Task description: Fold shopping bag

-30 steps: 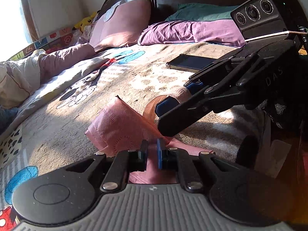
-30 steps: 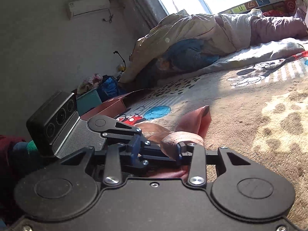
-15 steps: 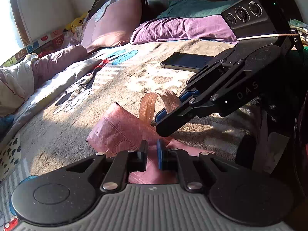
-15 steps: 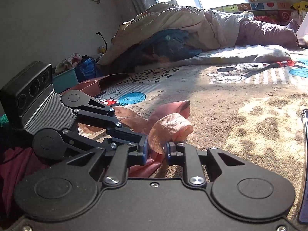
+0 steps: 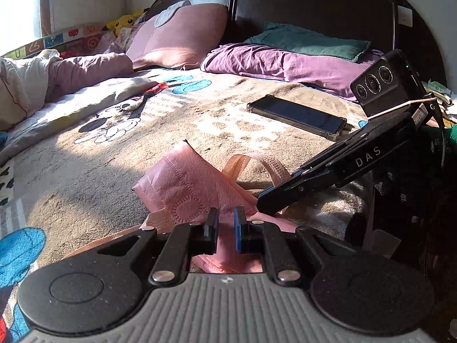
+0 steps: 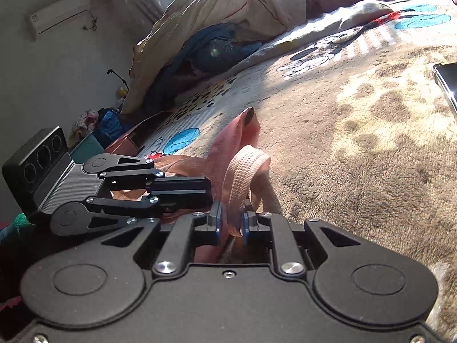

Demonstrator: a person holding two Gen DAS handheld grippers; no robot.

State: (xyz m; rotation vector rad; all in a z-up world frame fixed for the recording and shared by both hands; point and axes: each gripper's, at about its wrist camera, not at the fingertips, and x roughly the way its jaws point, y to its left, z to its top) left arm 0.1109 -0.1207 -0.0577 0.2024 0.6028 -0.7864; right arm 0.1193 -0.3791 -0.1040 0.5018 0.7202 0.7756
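Both jaws nearly closed: left gripper [image 5: 226,223] pinches the pink shopping bag [image 5: 182,183] at its near edge; right gripper [image 6: 231,220], just narrowed, nips the woven handle loop [image 6: 245,168]. Bag lies crumpled on the near part of the plush blanket [image 5: 85,188]. Best to draw fabric taut before creasing; thin non-woven cloth, floppy, embossed. Farther right, a glossy phone [image 5: 297,115].

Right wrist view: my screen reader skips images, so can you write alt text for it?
The right claw is shut on the pink bag's woven handle on a patterned bed cover. The left claw, at left, grips the bag beside it. A rumpled quilt lies behind.
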